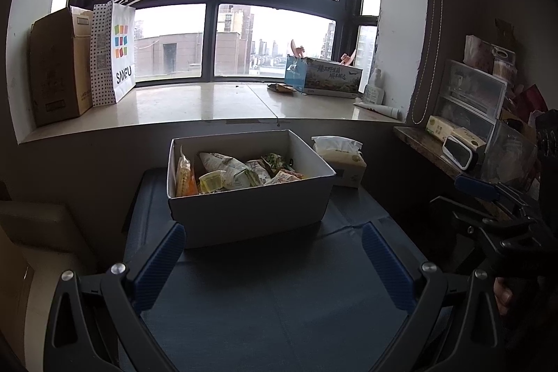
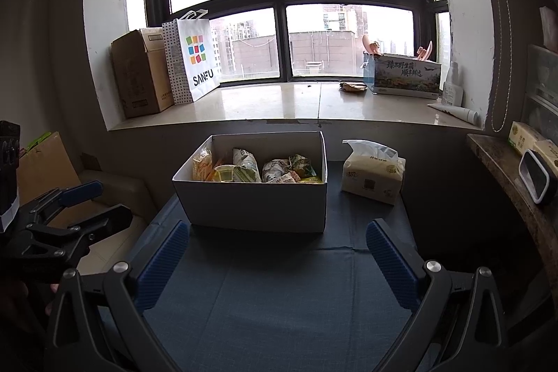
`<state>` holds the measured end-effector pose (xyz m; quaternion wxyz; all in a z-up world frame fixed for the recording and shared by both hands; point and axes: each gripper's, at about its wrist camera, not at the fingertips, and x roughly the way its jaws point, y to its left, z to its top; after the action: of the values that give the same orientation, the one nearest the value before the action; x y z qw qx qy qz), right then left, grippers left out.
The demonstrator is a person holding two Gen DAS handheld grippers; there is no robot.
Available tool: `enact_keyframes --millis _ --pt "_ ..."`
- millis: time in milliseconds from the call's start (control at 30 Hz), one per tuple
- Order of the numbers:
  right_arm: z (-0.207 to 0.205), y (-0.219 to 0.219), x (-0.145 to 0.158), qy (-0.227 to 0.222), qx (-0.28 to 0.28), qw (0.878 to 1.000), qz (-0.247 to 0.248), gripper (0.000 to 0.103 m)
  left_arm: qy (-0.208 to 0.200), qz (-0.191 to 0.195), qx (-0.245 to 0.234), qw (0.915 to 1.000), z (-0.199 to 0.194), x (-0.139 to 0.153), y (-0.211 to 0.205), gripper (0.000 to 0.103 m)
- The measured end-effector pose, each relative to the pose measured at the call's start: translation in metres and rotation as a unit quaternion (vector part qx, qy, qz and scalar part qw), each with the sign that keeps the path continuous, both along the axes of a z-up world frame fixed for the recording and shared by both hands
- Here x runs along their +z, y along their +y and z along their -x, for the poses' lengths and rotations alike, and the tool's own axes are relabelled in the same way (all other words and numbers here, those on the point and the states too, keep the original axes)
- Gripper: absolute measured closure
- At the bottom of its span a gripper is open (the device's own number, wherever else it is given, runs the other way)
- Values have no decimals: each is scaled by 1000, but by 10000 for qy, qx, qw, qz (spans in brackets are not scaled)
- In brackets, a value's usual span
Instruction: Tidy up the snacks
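Note:
A white cardboard box stands on the dark blue table, holding several snack packets: a corn pack at its left, a yellow jelly cup, green and white wrappers. My left gripper is open in front of the box with nothing between its blue pads. My right gripper is open as well, just short of the box's near wall. Each gripper shows at the edge of the other's view: the right one, the left one.
A tissue pack lies right of the box. Behind is a stone windowsill with a brown carton, a SANFU paper bag and a printed box. A cluttered side shelf stands at the right.

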<state>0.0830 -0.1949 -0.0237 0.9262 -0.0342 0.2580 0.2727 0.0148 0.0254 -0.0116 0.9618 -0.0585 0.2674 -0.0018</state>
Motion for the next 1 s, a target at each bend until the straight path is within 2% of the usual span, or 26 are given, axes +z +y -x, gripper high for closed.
enact_keyframes --millis 1000 --pt "1 0 0 -11 29 10000 28 0 31 -84 -77 9999 2 1 -5 0"
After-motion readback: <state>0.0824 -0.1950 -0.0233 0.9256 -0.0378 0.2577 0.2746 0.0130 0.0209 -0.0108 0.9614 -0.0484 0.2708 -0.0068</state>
